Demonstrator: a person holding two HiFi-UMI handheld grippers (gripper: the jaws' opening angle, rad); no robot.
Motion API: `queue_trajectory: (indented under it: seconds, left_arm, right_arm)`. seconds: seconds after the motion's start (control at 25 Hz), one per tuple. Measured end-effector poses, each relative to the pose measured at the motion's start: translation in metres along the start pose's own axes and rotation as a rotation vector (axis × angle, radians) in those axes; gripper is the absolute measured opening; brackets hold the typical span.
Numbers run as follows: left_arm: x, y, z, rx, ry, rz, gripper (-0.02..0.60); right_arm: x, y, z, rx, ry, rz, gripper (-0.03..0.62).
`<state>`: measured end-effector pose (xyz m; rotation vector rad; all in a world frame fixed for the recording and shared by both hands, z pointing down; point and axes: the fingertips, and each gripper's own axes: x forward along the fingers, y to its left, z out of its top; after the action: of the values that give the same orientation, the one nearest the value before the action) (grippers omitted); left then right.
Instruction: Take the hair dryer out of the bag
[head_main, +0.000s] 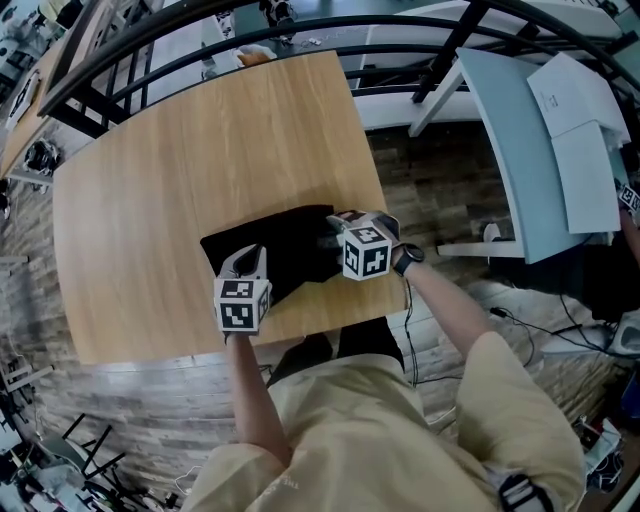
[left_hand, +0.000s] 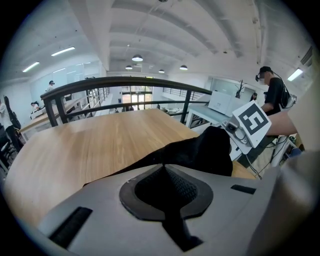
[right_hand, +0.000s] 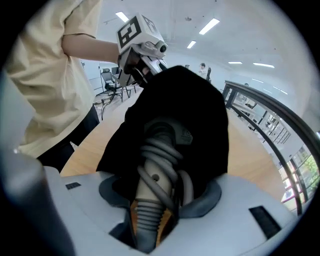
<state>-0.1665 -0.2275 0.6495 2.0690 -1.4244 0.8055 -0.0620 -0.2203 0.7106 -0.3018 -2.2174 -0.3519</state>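
Left gripper: jaws together, nipped on a fold of the black bag. The cloth rises to a peak right at the jaw tips and falls away beyond them onto the wooden table.

Right gripper: jaws stand wide, and the hair dryer lies between them. Its pads look pressed on either side of the ribbed sleeve at the butt of the handle, so I read this as a clamp on the dryer.

Hair dryer, long axis: it runs along the line the right jaws point, nearly centred between them and canted slightly. The butt end sits deep in the throat of the jaws, nearest the camera. The handle points away past the jaw tips and into the mouth of the bag. Only the handle shows; the head end is hidden under the black cloth beyond the tips.

A grey cord is wound in loops round the handle, with one loop hanging to the right-hand jaw's side.

The bag drapes over the far end of the dryer, just ahead of the right jaws. In the head view the two grippers are at opposite ends of the bag, near the table's near edge.
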Motion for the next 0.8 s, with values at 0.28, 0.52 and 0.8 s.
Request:
queue_trajectory:
  seconds: [0.28,0.52,0.8]
  left_arm:
    - [-0.001,0.006,-0.003,0.006,0.006,-0.004,0.02]
    - [0.002,0.005,-0.004,0.012,0.013,-0.016,0.02]
    - [0.001,0.006,-0.001,0.023,0.015,-0.016,0.02]
  right_arm:
    - [-0.044,-0.002,-0.014,-0.02,0.012,-0.077,0.21]
    - [-0.093,0.001,-0.036,0.036,0.024,-0.146,0.21]
    - [-0.143,-0.004,-0.054,0.215,-0.032,-0.281,0.21]
